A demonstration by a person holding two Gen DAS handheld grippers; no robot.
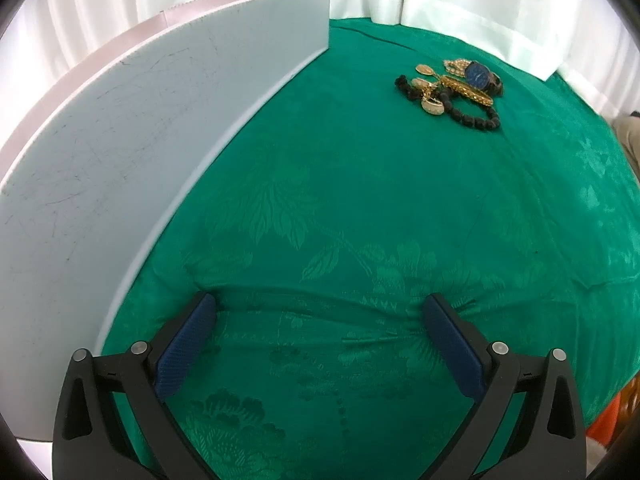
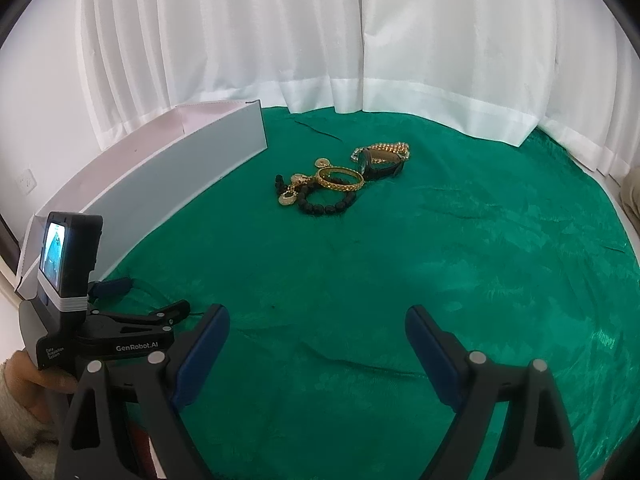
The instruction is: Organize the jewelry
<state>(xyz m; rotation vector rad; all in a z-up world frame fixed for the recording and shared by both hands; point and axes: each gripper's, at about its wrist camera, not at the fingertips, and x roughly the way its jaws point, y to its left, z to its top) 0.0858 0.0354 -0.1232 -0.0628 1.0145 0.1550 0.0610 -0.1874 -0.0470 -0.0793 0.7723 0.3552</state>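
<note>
A small heap of jewelry lies on the green cloth: a black bead bracelet (image 2: 326, 205), a gold bangle (image 2: 341, 178), gold earrings (image 2: 289, 197), a gold chain (image 2: 390, 148) and a dark watch (image 2: 380, 164) with a blue face (image 1: 478, 74). A long white box (image 1: 140, 152) stands open at the left, its pale wall (image 2: 168, 188) facing me. My left gripper (image 1: 320, 308) is open, its tips pressing into the cloth beside the box, far from the heap. My right gripper (image 2: 318, 316) is open too, low over bare cloth, nothing between its fingers.
White curtains (image 2: 320, 40) hang behind the table and reach the cloth's far edge. The left gripper's body with its small screen (image 2: 66, 256) sits at the lower left of the right wrist view, held by a hand (image 2: 24, 376). Wrinkled green cloth (image 2: 440, 260) covers the table.
</note>
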